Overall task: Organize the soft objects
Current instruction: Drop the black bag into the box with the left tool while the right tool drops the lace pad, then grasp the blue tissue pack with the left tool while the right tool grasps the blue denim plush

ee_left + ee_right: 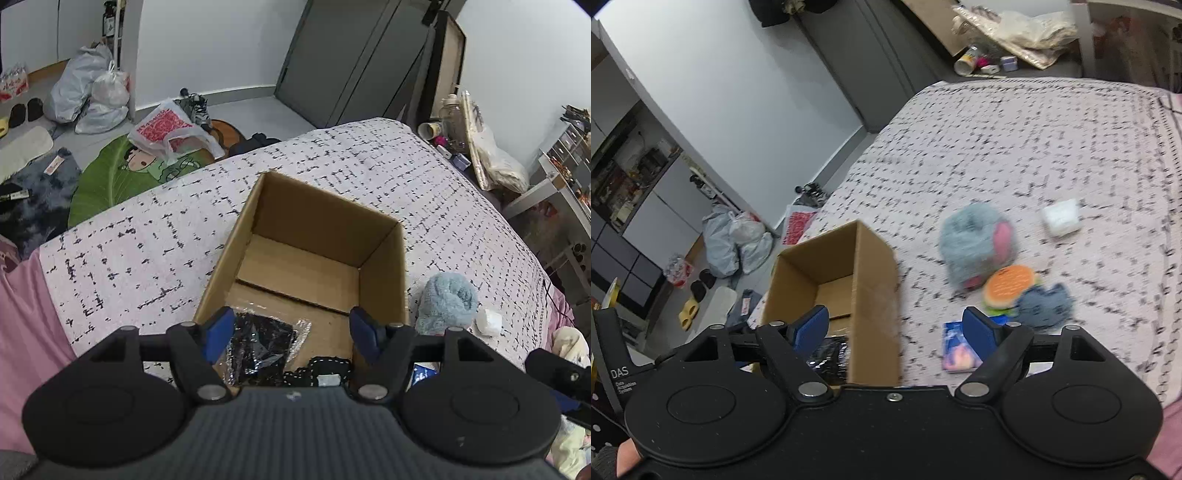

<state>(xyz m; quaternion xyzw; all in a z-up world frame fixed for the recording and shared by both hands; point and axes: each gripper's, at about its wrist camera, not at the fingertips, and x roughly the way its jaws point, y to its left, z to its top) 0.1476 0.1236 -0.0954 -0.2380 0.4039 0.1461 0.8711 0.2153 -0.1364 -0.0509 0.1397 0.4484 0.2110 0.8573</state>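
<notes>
An open cardboard box (384, 266) stands on the speckled bedspread (129, 258). Inside it lie a black packet in clear wrap (258, 347) and a black piece with white stitching (317, 369). My left gripper (291, 328) hangs open over the box's near end with nothing between its pads. My right gripper (895, 328) is open too, astride the box's (871, 280) right wall and holding nothing. Right of the box lie a fluffy blue and pink plush (971, 243), a burger toy (1010, 286), a blue-grey cloth (1045, 304), a white packet (1062, 218) and a blue packet (956, 347).
The bed's far edge drops to a floor with plastic bags (92, 92), a green leaf rug (107, 181) and shoes. A cluttered bedside stand (454, 129) is at the far right corner. The right wrist view is blurred.
</notes>
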